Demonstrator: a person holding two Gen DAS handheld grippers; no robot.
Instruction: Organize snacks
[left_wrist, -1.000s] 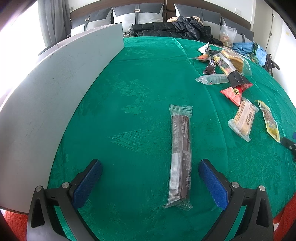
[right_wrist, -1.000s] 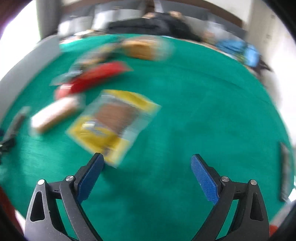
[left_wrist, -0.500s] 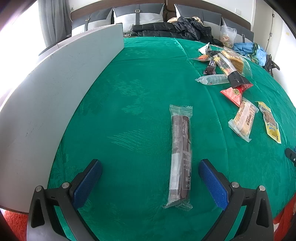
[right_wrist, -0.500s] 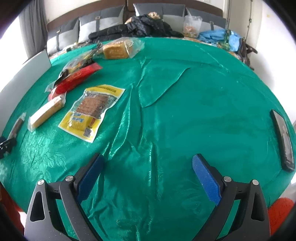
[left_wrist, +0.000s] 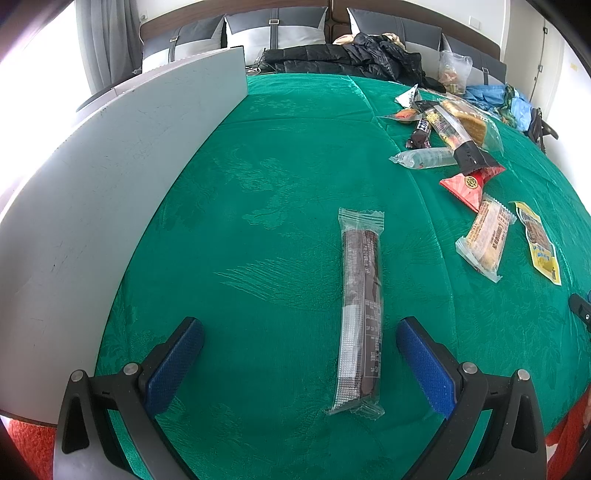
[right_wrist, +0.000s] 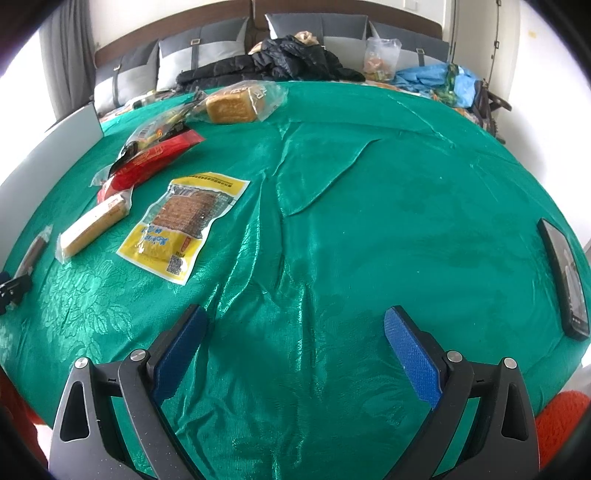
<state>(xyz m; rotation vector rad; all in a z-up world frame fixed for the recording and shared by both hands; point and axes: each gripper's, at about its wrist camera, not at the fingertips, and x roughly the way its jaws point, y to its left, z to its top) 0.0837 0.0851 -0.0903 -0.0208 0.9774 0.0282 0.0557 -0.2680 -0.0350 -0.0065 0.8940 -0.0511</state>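
Snacks lie scattered on the green cloth (left_wrist: 295, 184) of the counter: a long dark bar in clear wrap (left_wrist: 361, 310) sits between the spread fingers of the left gripper (left_wrist: 300, 334), nearer its right finger, while a heap of packets (left_wrist: 450, 136) lies toward two o'clock. The right gripper (right_wrist: 295, 328) hovers wide open over bare cloth, holding nothing, with a yellow flat packet (right_wrist: 184, 225) at ten o'clock and a black phone (right_wrist: 563, 273) at three o'clock.

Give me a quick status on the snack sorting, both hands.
Left hand-held gripper open, long dark snack bar lying between its fingers, not gripped. Right hand-held gripper open over bare green cloth. Yellow packet ahead-left. Nothing blocking.
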